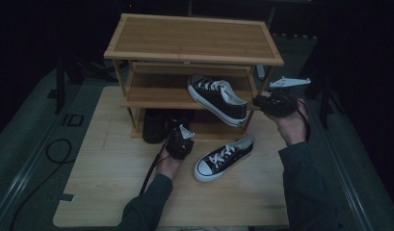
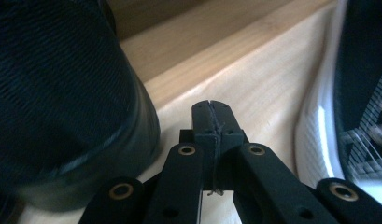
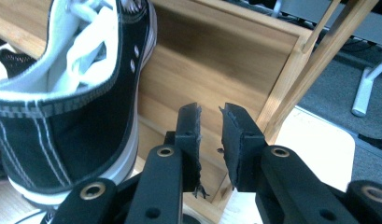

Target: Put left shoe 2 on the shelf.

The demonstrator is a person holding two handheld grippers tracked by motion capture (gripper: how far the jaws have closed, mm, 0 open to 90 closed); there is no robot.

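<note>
A dim room surrounds a pale wooden table (image 1: 112, 192) in the high view, with a bamboo shoe rack (image 1: 194, 38) in the upper middle of the frame. One black sneaker (image 1: 217, 98) sits on the rack's middle shelf, its heel hanging over the front edge; its mate (image 1: 224, 157) lies on the table at lower centre, and a dark shoe (image 1: 153, 126) stands in the rack's bottom level. The left gripper (image 1: 179, 143) sits just left of the table sneaker; the right gripper (image 1: 276, 103) is at the right, near the shelved sneaker's heel. In the left gripper view its jaws are pressed together with nothing between them, the dark shoe (image 2: 62, 102) filling the left side and the sneaker's white sole edge (image 2: 319, 126) at the right. In the right gripper view the jaws stand a little apart and empty, beside the shelved sneaker (image 3: 72, 116) at left and the rack's corner post (image 3: 291, 88). By my reading one sneaker is nearly placed, needing a push inward, and the other waits; the corner post crowds the right gripper's approach.
</note>
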